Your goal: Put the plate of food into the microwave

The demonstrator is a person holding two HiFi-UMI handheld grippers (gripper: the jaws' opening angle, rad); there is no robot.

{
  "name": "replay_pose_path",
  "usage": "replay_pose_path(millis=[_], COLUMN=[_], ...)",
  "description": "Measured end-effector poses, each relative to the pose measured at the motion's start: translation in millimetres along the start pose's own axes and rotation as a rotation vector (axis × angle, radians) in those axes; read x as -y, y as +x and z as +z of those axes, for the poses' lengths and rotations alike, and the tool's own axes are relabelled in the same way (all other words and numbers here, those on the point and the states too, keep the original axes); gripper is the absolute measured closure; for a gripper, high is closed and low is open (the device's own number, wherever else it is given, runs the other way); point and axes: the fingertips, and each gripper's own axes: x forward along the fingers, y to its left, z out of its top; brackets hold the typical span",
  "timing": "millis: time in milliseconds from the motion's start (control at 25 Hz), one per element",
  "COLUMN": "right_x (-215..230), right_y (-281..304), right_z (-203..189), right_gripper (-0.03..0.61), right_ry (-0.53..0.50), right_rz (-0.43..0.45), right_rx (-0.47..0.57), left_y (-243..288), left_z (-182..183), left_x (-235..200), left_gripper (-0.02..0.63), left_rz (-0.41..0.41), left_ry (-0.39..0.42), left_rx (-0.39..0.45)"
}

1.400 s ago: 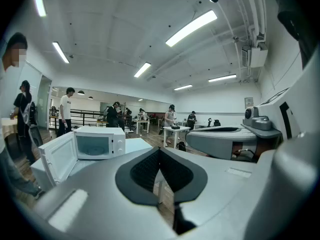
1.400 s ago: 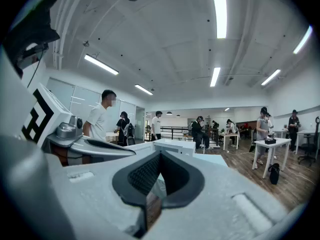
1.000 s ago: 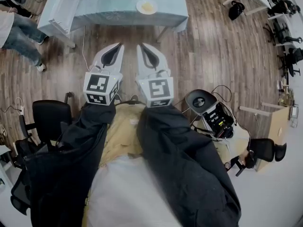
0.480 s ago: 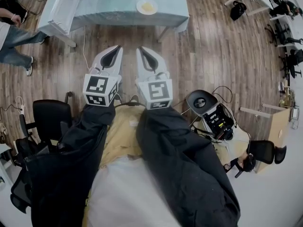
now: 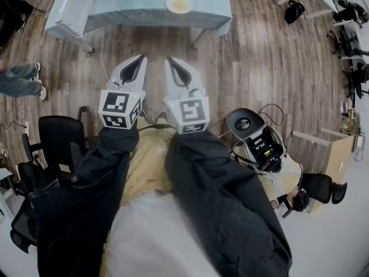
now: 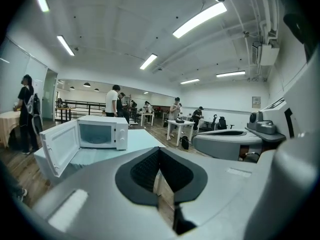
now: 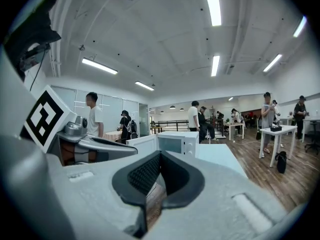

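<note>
A white plate with yellow food (image 5: 179,3) sits on the table with the pale blue cloth (image 5: 144,13), well ahead of me. The white microwave (image 6: 102,132) stands on that table, its door (image 6: 58,146) swung open to the left; it also shows in the right gripper view (image 7: 175,143). My left gripper (image 5: 140,57) and right gripper (image 5: 169,60) hang side by side above the wooden floor, short of the table. Both point toward the table. Each gripper's jaws are shut with nothing between them (image 6: 159,151) (image 7: 160,154). In both gripper views the plate is hidden.
Black office chairs (image 5: 60,143) stand at my left. A round-headed machine with cables (image 5: 256,137) lies on the floor at my right. A person's legs (image 5: 20,77) show at far left. Other people stand near desks (image 6: 180,126) behind the table.
The person at the left has walked further left, out toward the frame's edge. The table has slid slightly up in the head view. Both grippers have hardly shifted.
</note>
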Motion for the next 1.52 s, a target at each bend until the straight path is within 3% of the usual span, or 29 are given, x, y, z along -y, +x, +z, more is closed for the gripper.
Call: replay_pose_path(millis=[280,560,880,1520], right_x=[5.6,17.1,54.7,71.4], right_y=[-9.1,18.1,68.1,172.1], right_z=[-15.5,-25.3,1.3,11.2], right_gripper=[0.58,0.58,0.58,0.58], right_ry=[0.048,0.044,0.004,-0.006], right_rz=[0.011,-0.001,-0.056,-0.077], right_rx=[-0.029,-0.063,-0.048,-0.095], left_y=[-4.7,24.8,83.0,156.1], left_z=[-13.2,-19.0,14.9,44.1], left_x=[3.3,-17.4,-48.1,-122.5], left_gripper=[0.617,0.617,0.617,0.617], left_rz=[0.035,0.018,-0.036,-0.108], left_ry=[-0.012,-0.044,-0.051,-0.055], left_rx=[-0.045,-0.061,-0.017,-0.029])
